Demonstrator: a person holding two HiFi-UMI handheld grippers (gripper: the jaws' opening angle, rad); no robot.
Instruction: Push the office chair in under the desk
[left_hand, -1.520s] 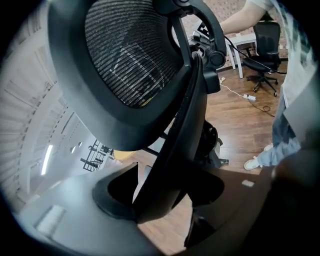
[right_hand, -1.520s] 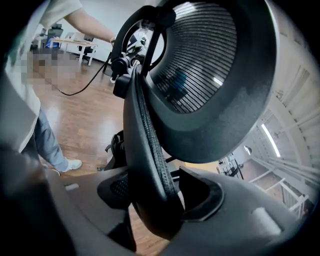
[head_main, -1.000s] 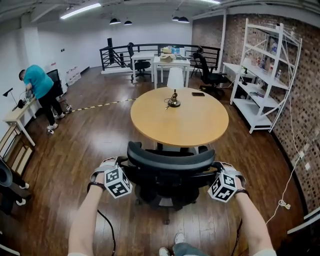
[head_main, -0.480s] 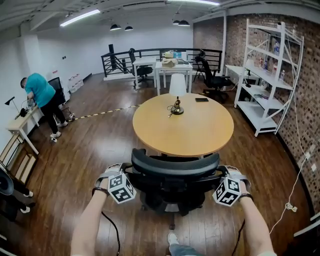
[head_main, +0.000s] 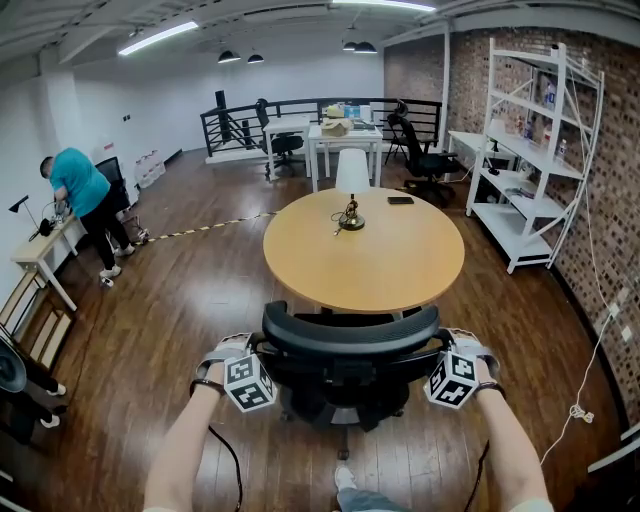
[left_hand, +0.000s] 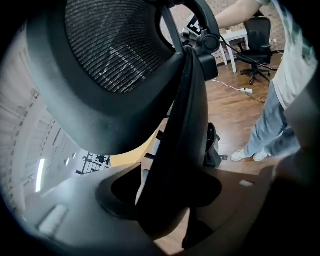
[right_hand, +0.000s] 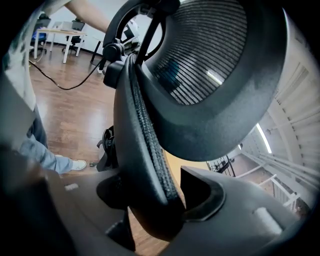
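Ceiling tube lights (head_main: 160, 36) fill the room with bright, even light and leave a soft sheen on the far wood floor (head_main: 215, 195). The head view bows at its edges. Both gripper views are heavily fisheyed and dark-cornered, with the near office chair (left_hand: 125, 75) shadowed and blurred.

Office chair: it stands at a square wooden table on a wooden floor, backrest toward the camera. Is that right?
Not quite. The head view shows the table is round, not square. The office chair does stand at it on the wooden floor, backrest toward the camera.
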